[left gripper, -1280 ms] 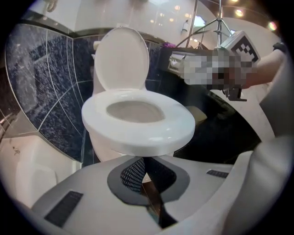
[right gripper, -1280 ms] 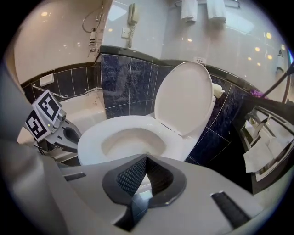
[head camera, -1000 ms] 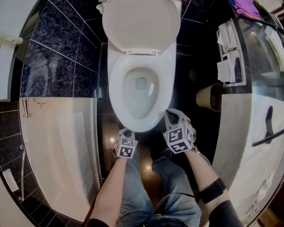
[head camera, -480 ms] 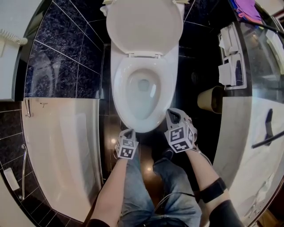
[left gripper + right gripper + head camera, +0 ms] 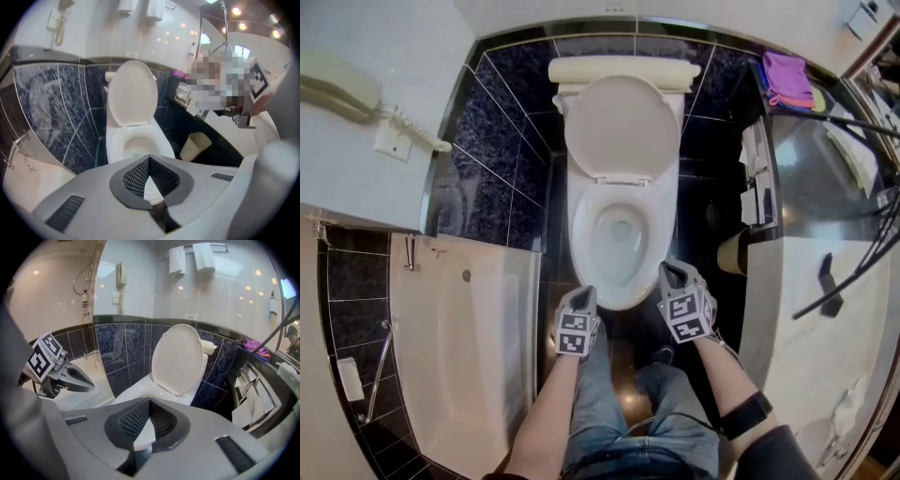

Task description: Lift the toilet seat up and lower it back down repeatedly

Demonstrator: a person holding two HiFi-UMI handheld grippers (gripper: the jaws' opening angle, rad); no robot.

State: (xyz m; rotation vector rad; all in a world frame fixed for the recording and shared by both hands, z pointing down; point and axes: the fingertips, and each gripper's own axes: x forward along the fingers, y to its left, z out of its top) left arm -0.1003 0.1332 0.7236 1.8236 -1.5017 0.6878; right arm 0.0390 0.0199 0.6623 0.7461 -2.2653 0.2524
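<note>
**A:** Where is the white oval plastic toilet seat?
**B:** Still upright against the white cistern. I raised my left tool and right tool above the white ceramic bowl. Both are pinched closed and empty.

1. Bright, even indoor light; ceiling spots glint as small highlights on the glossy pale wall.
2. The white toilet bowl looks nearly washed out.
3. Every view bulges fisheye-style, with dark, soft corners.
4. Dark wall tiles stay sharp.
</note>
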